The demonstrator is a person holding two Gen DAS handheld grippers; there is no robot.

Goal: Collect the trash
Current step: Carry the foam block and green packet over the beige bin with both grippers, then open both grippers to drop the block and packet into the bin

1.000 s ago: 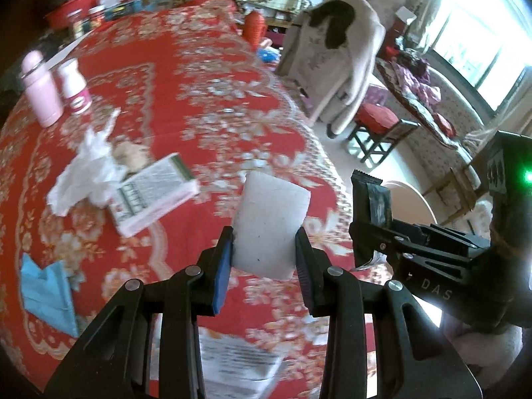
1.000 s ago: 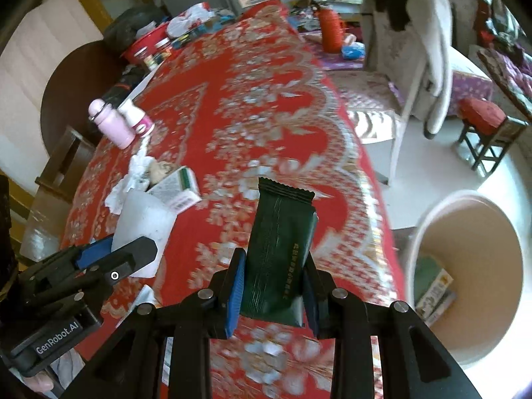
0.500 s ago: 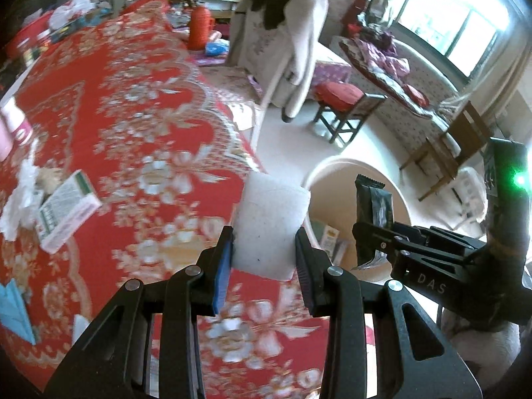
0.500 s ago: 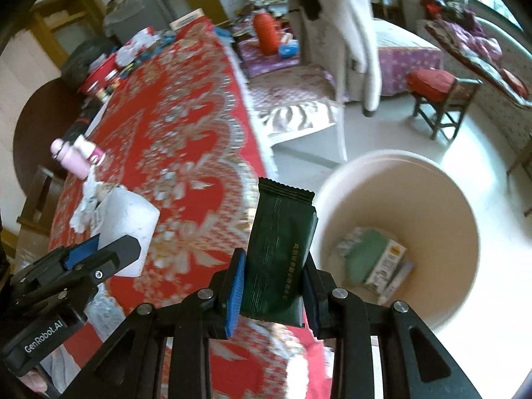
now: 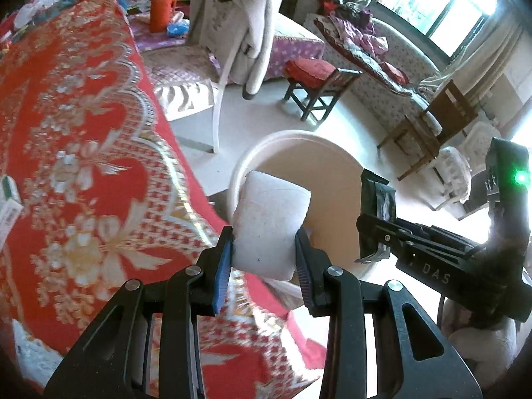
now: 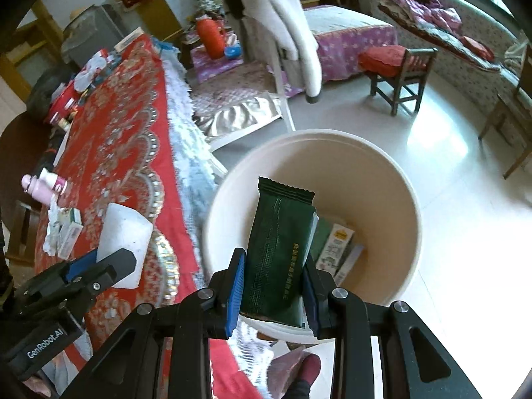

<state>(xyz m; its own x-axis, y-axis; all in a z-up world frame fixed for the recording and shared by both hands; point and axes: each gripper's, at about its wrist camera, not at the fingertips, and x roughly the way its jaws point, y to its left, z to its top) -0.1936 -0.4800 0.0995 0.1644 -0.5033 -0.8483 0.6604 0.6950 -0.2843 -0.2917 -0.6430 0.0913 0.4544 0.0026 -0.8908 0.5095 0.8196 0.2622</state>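
A table [image 5: 66,139] draped in a red floral cloth fills the left side of both views, its lace-trimmed edge running down toward the tiled floor. Just beside that edge stands a large round cream bin [image 6: 392,179], open at the top, with a few flat packets and a small carton lying at its bottom [image 6: 335,249]. Behind it a chair [image 6: 286,76] carries a pale coat over its back, and a low wooden stool with a red cushion [image 5: 316,76] sits farther off near a sofa by the window. The left gripper [image 5: 262,256] has its blue-padded fingers closed on a white rectangular foam block [image 5: 269,222], held upright at the table's edge with the bin's rim directly behind it. The right gripper [image 6: 274,289] is clamped on a dark green snack wrapper [image 6: 279,252], upright with its crimped end on top, positioned over the bin's open mouth. On the table, well apart from both grippers, lie crumpled white tissue and a small green-and-white box [image 6: 68,232], close together, and beyond them two small pink bottles [image 6: 43,184] standing side by side. A red thermos [image 5: 161,8] stands on a low purple-covered surface past the table's far end.
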